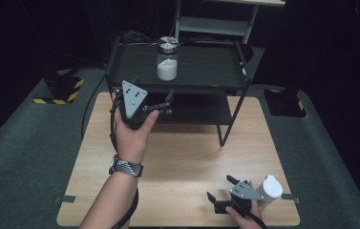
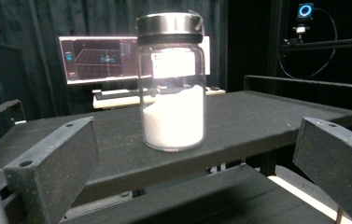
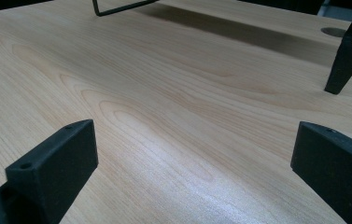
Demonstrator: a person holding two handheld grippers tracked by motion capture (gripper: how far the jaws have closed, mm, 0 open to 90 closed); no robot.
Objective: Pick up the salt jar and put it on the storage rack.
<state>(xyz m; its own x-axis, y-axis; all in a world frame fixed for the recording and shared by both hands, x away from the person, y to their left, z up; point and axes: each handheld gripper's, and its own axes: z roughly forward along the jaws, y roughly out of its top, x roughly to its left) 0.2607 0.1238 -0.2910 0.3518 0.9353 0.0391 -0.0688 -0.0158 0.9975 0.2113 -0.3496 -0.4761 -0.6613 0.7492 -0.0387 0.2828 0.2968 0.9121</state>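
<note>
Jaws on the left gripper (image 1: 168, 102) stand spread wide and empty, aimed at the jar (image 2: 172, 81), which stands upright on the top shelf (image 1: 206, 67) of the black rack, part-filled with white powder and capped with a metal lid. The step looks like the reach. Next, the jaws should advance level until they flank the glass below the lid, then close. Right gripper (image 1: 221, 195) rests low over the surface (image 3: 173, 121), jaws spread, beside a white cup (image 1: 269, 188).
</note>
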